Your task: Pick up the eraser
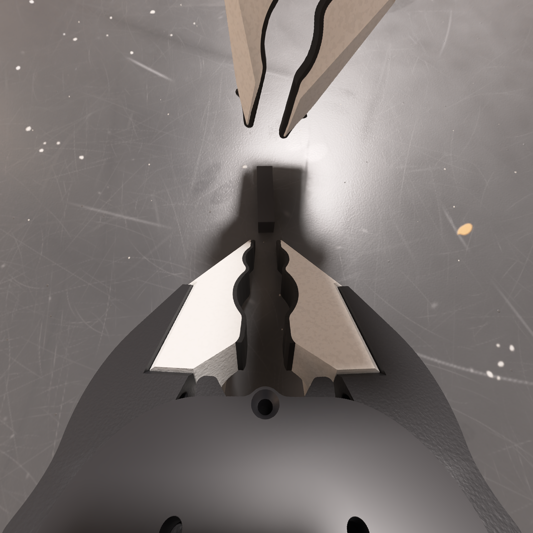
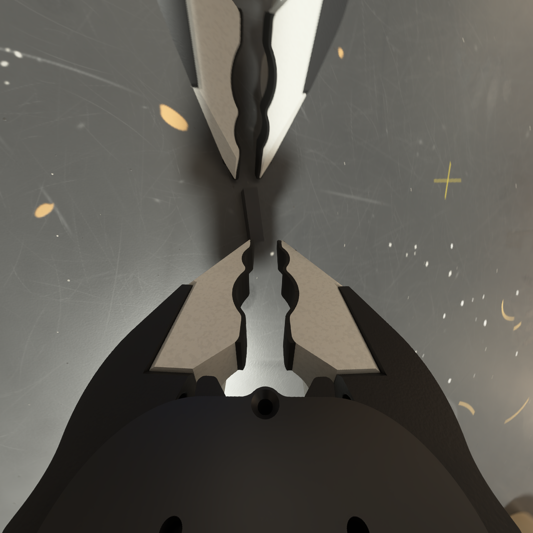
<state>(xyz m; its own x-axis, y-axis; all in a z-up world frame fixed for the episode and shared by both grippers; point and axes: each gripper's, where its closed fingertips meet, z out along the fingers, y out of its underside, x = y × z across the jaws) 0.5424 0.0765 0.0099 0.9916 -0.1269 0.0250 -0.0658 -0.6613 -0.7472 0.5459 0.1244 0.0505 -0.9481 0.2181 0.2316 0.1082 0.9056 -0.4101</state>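
Note:
The eraser (image 1: 264, 199) is a small dark narrow block lying lengthwise on the grey scratched tabletop (image 1: 115, 202), in shadow. My left gripper (image 1: 265, 243) has its jaws a narrow gap apart and empty, with its tips just short of the eraser's near end. In the right wrist view the eraser (image 2: 253, 215) lies between the two grippers, which face each other. My right gripper (image 2: 264, 243) is also narrowly open and empty, just short of the eraser's other end. The right gripper shows at the top of the left wrist view (image 1: 266, 131), and the left gripper at the top of the right wrist view (image 2: 246, 178).
The tabletop (image 2: 375, 230) bears scratches, white specks and a few orange spots (image 2: 173, 117) (image 1: 465, 229). A small yellow cross mark (image 2: 447, 180) lies to the right in the right wrist view. No other objects stand near the eraser.

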